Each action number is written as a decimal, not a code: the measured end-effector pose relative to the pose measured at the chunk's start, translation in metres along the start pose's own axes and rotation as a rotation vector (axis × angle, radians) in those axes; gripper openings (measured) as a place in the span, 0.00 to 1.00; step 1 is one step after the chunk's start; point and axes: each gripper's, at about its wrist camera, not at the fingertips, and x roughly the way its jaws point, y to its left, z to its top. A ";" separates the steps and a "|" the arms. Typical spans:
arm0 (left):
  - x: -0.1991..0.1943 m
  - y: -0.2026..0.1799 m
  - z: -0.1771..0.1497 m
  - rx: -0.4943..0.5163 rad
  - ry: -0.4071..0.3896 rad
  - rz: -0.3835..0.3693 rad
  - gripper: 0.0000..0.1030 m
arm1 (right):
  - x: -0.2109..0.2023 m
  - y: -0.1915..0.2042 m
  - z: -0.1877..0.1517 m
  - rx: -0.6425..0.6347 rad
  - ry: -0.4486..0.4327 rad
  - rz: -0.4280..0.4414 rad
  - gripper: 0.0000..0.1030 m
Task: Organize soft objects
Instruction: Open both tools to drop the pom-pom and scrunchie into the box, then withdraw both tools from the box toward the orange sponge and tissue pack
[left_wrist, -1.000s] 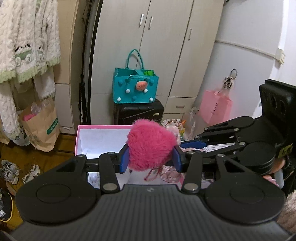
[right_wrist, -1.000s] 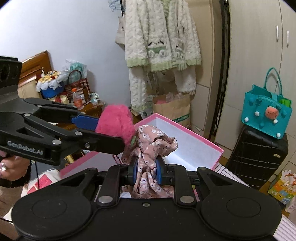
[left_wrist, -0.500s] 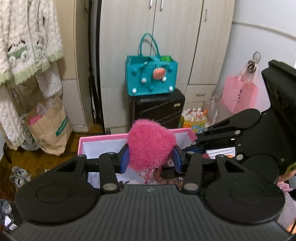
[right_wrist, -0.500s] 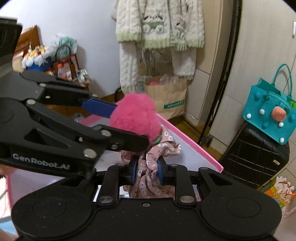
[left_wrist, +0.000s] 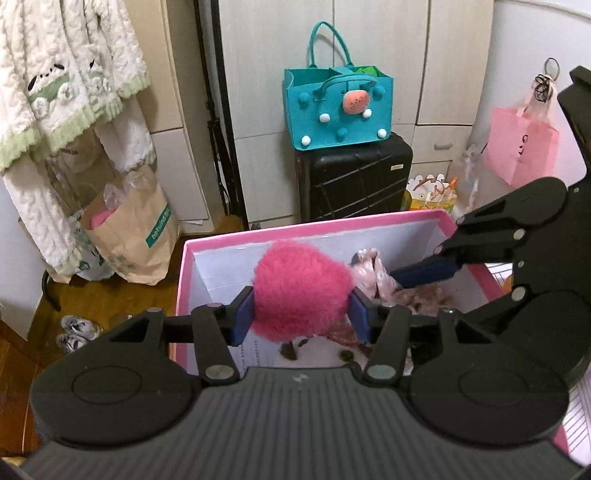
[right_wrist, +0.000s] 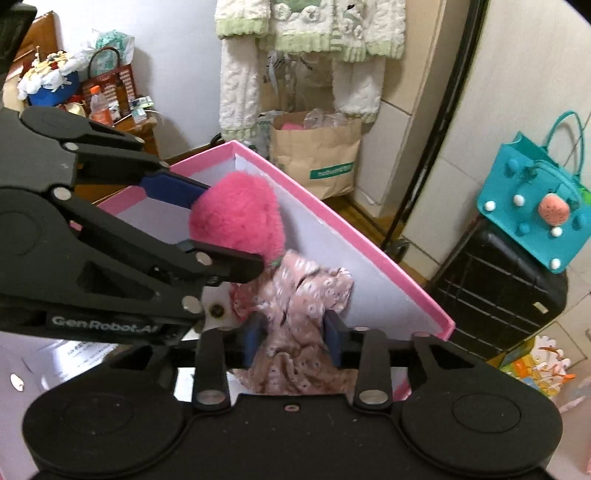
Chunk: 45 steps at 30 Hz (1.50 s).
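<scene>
My left gripper (left_wrist: 301, 314) is shut on a fluffy hot-pink plush (left_wrist: 301, 295) and holds it just inside the open pink box (left_wrist: 314, 230). The plush also shows in the right wrist view (right_wrist: 236, 218). My right gripper (right_wrist: 293, 332) is shut on a pale pink floral cloth (right_wrist: 295, 306), low inside the same box (right_wrist: 369, 243), right beside the plush. The cloth (left_wrist: 373, 273) and a right finger (left_wrist: 424, 273) show in the left wrist view. The two grippers are close together over the box.
A black suitcase (left_wrist: 354, 177) with a teal felt bag (left_wrist: 336, 107) on top stands behind the box. A brown paper bag (left_wrist: 129, 229), hanging white knitwear (left_wrist: 62, 81), a pink bag (left_wrist: 521, 147) and wardrobe doors surround it. Shoes (left_wrist: 79, 326) lie on the floor.
Both grippers have tilted down and lowered into the pink box with their loads. The right jaws look slightly wider around the cloth than before.
</scene>
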 end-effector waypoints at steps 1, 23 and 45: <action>-0.002 -0.001 -0.001 0.005 -0.005 0.008 0.55 | -0.003 0.000 -0.002 0.001 -0.006 -0.003 0.46; -0.123 -0.016 -0.015 0.058 -0.093 -0.046 0.67 | -0.141 0.021 -0.045 0.174 -0.154 0.066 0.48; -0.222 -0.122 -0.055 0.258 -0.051 -0.208 0.72 | -0.270 0.034 -0.159 0.191 -0.199 0.002 0.50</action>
